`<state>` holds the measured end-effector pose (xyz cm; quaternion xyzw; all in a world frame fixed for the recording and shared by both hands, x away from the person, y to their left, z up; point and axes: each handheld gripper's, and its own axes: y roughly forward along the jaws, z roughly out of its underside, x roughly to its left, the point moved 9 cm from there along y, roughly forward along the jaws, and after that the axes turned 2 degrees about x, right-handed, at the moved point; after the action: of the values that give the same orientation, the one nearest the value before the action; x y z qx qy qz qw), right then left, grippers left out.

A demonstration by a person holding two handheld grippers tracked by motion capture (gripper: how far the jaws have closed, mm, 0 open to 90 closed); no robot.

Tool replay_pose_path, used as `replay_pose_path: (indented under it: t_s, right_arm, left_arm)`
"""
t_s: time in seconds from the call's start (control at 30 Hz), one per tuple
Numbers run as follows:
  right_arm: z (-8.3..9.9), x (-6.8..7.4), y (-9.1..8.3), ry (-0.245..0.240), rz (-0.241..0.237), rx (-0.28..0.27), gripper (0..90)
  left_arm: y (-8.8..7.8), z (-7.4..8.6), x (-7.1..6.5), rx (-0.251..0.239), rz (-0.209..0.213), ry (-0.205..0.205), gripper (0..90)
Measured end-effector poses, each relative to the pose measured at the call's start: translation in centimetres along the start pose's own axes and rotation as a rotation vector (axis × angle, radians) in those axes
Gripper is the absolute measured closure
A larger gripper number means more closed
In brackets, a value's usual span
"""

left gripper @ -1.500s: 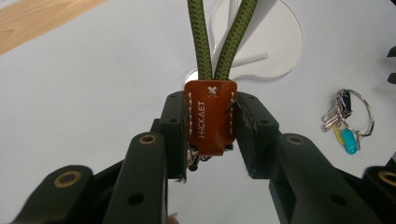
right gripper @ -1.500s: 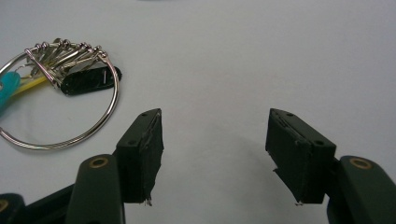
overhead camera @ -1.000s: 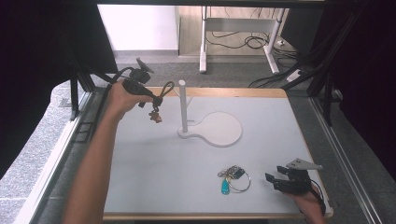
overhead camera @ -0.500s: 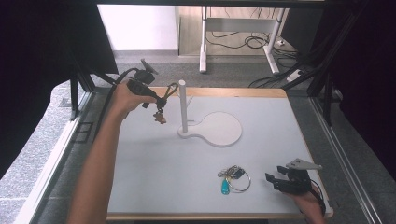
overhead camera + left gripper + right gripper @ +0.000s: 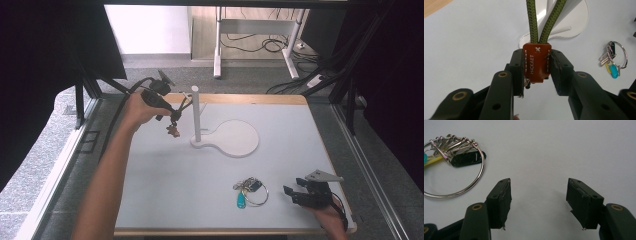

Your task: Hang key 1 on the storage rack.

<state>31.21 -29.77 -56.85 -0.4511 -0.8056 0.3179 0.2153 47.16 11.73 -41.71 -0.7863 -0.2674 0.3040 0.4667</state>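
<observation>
Left gripper view: left gripper [image 5: 537, 72] clamps a leather keychain tab [image 5: 536, 62]; right gripper [image 5: 539, 203] gapes empty beside key ring [image 5: 454, 170].

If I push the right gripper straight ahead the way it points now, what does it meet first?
Probably nothing: the open right gripper looks out over bare table. The key ring lies off to the left of that line in the right gripper view, so it looks likely to be missed, though depth is unclear.
</observation>
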Motion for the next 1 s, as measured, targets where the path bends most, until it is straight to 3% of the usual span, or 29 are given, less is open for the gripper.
replay_pose_path:
  t_s: [0.3, 0.53, 0.6, 0.67, 0.77, 1.0]
  right_arm:
    - [0.0, 0.1, 0.0, -0.001, -0.003, 0.002, 37.4]
    - [-0.1, 0.0, -0.1, 0.002, 0.005, 0.0, 37.4]
    - [-0.1, 0.0, -0.1, 0.004, 0.006, -0.004, 37.4]
    - [-0.2, 0.0, -0.2, 0.002, 0.004, -0.006, 37.4]
    - [-0.3, 0.1, -0.2, 0.001, 0.001, -0.009, 37.3]
    - [-0.5, 0.2, -0.3, -0.006, 0.006, -0.013, 37.4]
  left_arm:
    - [0.4, 0.2, -0.1, -0.003, -0.025, 0.011, 65.0]
    - [-0.3, 0.3, -1.1, -0.055, -0.046, 0.03, 59.4]
    - [-0.7, 0.4, -1.7, -0.092, -0.047, 0.037, 56.8]
    - [-1.0, 0.8, -2.2, -0.129, -0.049, 0.044, 52.8]
    - [-1.2, 1.5, -2.7, -0.142, -0.055, 0.049, 51.1]
    - [-1.6, 3.4, -3.5, -0.194, -0.029, 0.072, 46.3]
